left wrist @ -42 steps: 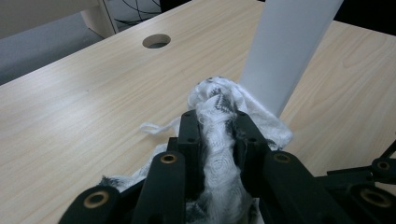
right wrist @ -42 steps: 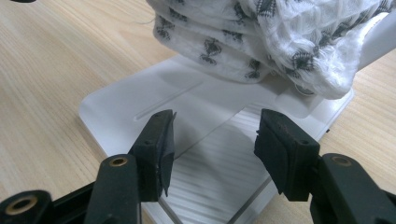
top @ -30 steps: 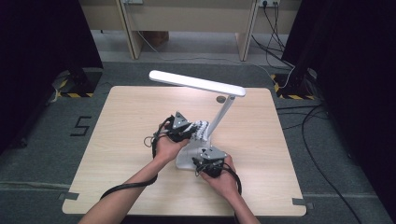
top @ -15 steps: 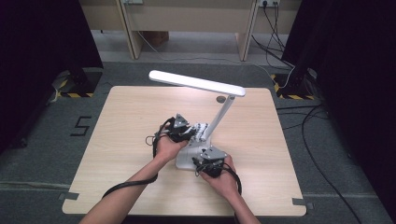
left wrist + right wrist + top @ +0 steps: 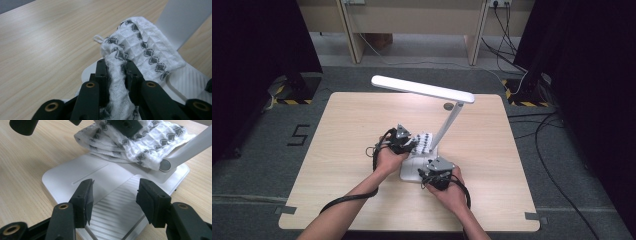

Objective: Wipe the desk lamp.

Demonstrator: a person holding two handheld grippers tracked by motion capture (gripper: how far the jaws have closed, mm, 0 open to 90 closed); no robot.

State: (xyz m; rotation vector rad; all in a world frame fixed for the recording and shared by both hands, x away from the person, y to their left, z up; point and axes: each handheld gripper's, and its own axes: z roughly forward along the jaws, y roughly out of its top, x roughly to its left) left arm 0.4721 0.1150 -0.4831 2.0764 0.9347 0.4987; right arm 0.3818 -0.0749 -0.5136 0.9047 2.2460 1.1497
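A white desk lamp (image 5: 424, 89) stands on the wooden table (image 5: 342, 125), its flat base (image 5: 412, 170) near the middle. A white cloth with dark diamond marks (image 5: 423, 142) lies bunched on the base beside the lamp's stem (image 5: 190, 147). My left gripper (image 5: 404, 142) is shut on a fold of the cloth (image 5: 140, 47), which runs between its jaws. My right gripper (image 5: 434, 176) hovers open just above the ribbed front part of the base (image 5: 117, 207), with nothing between its fingers (image 5: 83, 202). The cloth (image 5: 140, 142) lies beyond them.
The lamp's long head (image 5: 422, 89) hangs over the table's far half. Cables (image 5: 512, 25) run on the floor behind the table. A tape marking shaped like a 5 (image 5: 299, 135) lies on the floor to the left. Black curtains stand at both sides.
Both hands have barely shifted; the left gripper and cloth have edged slightly along the lamp's base.
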